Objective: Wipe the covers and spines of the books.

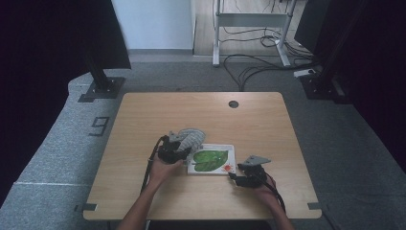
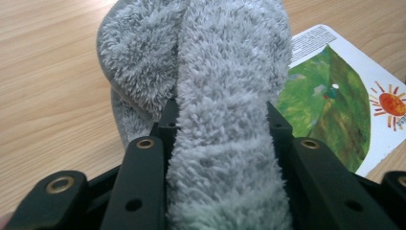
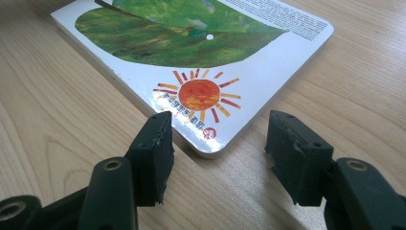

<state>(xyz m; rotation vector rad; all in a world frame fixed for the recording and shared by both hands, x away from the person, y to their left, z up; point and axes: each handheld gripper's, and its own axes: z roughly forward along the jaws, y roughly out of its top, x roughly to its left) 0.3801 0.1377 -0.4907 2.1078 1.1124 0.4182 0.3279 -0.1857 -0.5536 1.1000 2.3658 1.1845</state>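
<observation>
A fluffy grey cloth [image 1: 192,137] [image 2: 225,81] is bunched on the wooden table [image 1: 143,115], just left of a board book [image 1: 210,160] with a green leaf and an orange sun on its cover. My left gripper [image 1: 181,145] [image 2: 220,112] is shut on a thick fold of the cloth, which bulges out between its jaws. The book [image 2: 335,86] lies flat beside it. My right gripper [image 1: 234,174] [image 3: 218,143] hovers low at the near right corner of the book [image 3: 191,48]. Its jaws stand open on either side of that corner without touching it.
A round cable hole [image 1: 233,104] sits near the table's far edge. Beyond the table are black stand bases [image 1: 101,88], a white desk frame [image 1: 249,28] and loose cables [image 1: 258,67] on the carpet. Bare wood surrounds the book and the cloth.
</observation>
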